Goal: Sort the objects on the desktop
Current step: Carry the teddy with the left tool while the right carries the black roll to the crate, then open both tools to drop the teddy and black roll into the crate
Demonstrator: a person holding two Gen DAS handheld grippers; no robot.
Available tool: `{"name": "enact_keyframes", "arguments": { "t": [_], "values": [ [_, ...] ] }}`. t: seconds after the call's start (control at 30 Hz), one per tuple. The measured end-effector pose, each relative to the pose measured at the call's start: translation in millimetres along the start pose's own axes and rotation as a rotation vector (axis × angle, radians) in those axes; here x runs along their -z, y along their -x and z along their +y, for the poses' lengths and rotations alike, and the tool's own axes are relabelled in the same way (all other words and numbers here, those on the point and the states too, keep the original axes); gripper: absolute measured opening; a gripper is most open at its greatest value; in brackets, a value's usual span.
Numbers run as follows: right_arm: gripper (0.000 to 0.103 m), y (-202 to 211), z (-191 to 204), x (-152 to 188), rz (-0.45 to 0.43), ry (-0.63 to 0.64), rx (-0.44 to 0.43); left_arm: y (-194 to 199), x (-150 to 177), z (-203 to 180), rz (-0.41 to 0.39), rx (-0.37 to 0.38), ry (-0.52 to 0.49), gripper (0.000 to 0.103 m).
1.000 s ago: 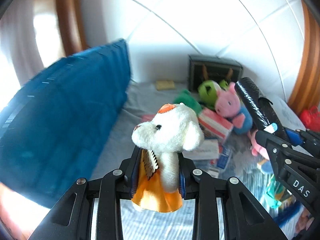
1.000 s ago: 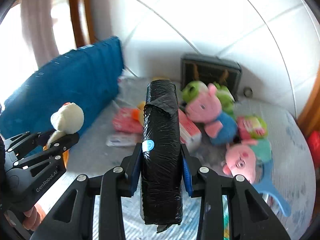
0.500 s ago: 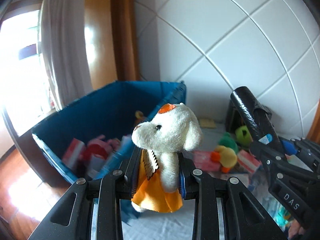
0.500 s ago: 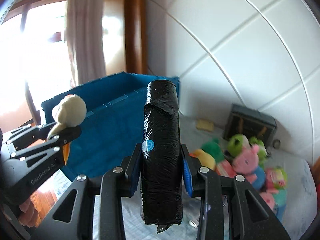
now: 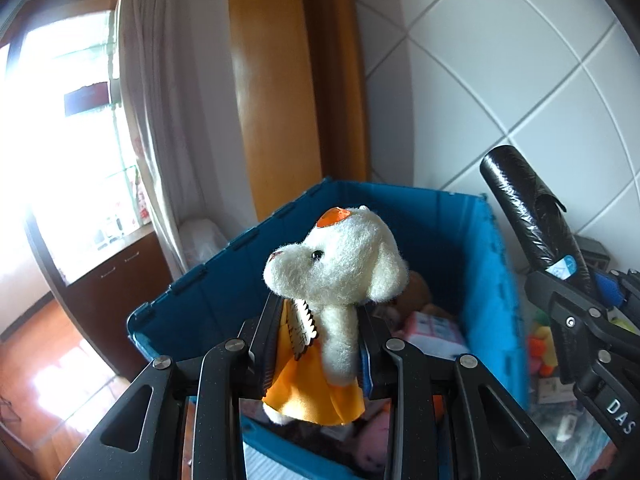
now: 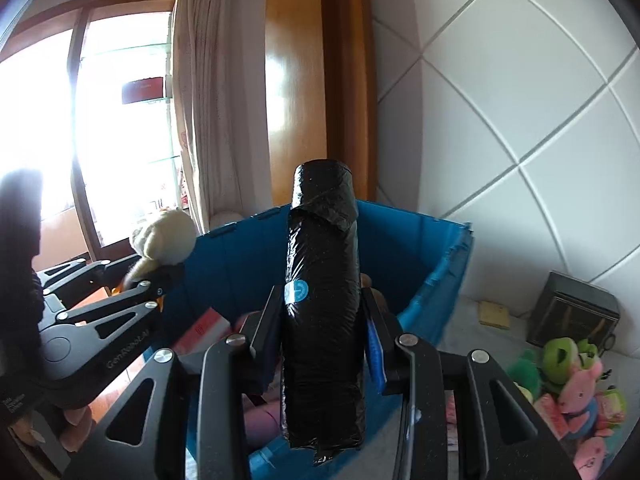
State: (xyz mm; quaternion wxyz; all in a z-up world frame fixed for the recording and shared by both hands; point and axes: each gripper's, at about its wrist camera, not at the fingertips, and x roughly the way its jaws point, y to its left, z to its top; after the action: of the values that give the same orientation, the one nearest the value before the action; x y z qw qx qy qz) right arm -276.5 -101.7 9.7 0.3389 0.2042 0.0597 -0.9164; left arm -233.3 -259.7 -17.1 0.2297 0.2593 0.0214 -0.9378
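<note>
Left claw (image 5: 316,354) clamped tight on a white toy dog (image 5: 340,276) in an orange skirt, head poking up at 12. Right claw (image 6: 322,344) squeezed shut on a black roll of bags (image 6: 322,300), standing upright. Blue bin (image 5: 492,300) just beyond both, toys already inside. Biggest risk: letting go too early, short of the rim, so stuff bounces off the edge onto the floor.

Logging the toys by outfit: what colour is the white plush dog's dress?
Orange-yellow; the plush dog's dress shows best in the left wrist view.

Pale cloth-covered table (image 6: 472,332) with plush toys (image 6: 576,384), dark box (image 6: 576,312), blue bin (image 6: 444,268).
</note>
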Motion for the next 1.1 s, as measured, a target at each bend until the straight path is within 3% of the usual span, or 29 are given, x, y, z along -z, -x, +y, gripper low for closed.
{"name": "enact_keyframes", "arguments": {
  "t": [0.33,0.43,0.57,0.6,0.63,0.73,0.83,0.9,0.97,1.0,1.03,1.1],
  "values": [
    [0.035,-77.2,30.5,-4.9,0.105,-0.031,0.037,-101.0,7.7,24.6,0.162,0.035,0.005,0.031],
    [0.035,-83.8,29.1,-5.7,0.106,-0.011,0.111,-107.0,5.8,25.8,0.168,0.072,0.019,0.031],
    [0.035,-86.4,23.6,-3.9,0.117,-0.019,0.099,-108.8,5.6,21.0,0.152,0.056,-0.019,0.036],
    [0.035,-86.3,23.9,-3.8,0.118,-0.016,0.104,-107.7,6.0,20.5,0.142,0.06,-0.028,0.038],
    [0.035,-86.1,24.2,-3.7,0.12,-0.013,0.11,-106.6,6.4,20.0,0.132,0.063,-0.037,0.047],
    [0.035,-85.8,25.3,-3.5,0.125,-0.004,0.126,-101.1,6.2,17.2,0.105,0.067,-0.047,0.085],
    [0.036,-85.4,26.5,-3.3,0.131,0.004,0.143,-97.3,5.8,17.8,0.084,0.061,-0.041,0.088],
    [0.042,-85.1,27.2,-3.2,0.135,0.01,0.154,-97.1,6.2,17.4,0.091,0.066,-0.038,0.088],
    [0.073,-84.9,27.9,-3.1,0.138,0.016,0.165,-96.4,4.4,17.2,0.098,0.069,-0.035,0.088],
    [0.079,-84.8,28.3,-3.0,0.14,0.018,0.17,-96.3,3.9,16.9,0.101,0.069,-0.034,0.088],
    [0.085,-84.6,28.7,-2.9,0.142,0.021,0.175,-96.4,3.2,16.9,0.101,0.07,-0.034,0.088],
    [0.086,-84.0,30.8,-2.6,0.141,0.032,0.196,-96.5,1.7,16.6,0.103,0.071,-0.035,0.088]
  ]
}}
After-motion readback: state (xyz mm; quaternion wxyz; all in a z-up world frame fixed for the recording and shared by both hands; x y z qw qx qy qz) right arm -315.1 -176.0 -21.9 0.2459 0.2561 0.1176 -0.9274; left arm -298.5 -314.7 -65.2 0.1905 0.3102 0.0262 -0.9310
